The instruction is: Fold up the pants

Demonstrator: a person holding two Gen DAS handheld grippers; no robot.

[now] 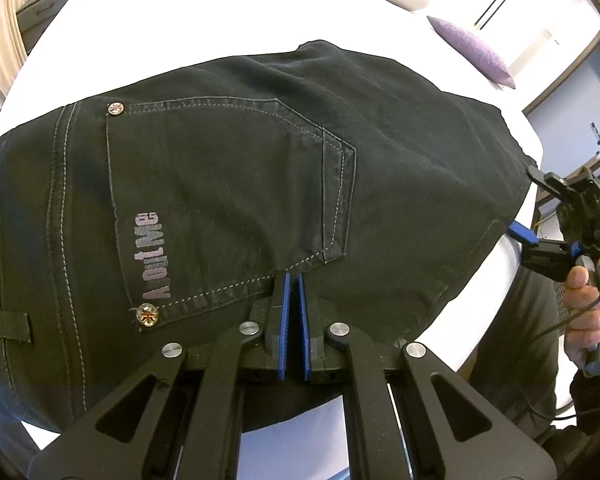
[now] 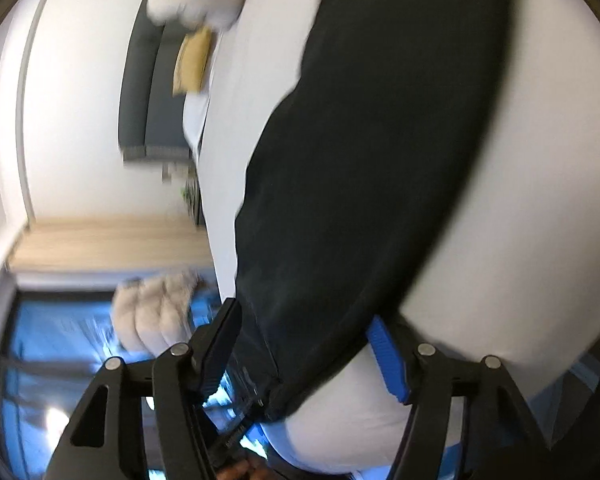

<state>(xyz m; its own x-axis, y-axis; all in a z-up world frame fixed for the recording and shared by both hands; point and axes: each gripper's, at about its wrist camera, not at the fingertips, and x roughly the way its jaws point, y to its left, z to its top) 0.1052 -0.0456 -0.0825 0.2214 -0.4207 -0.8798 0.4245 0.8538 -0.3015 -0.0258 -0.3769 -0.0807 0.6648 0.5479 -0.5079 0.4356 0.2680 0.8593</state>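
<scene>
Left wrist view: sharp and bright. The white bed [image 1: 260, 12] is overexposed, its detail lost beyond the dark pants [image 1: 240, 184]. Right wrist view: heavy motion blur throughout, edges of the pants [image 2: 360, 160] smeared. Both views show fisheye bending and dark corner vignetting.

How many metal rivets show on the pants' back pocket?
2: one rivet at the pocket's far upper corner, one at its near corner beside the printed lettering. Others may be hidden under the folded fabric.
</scene>
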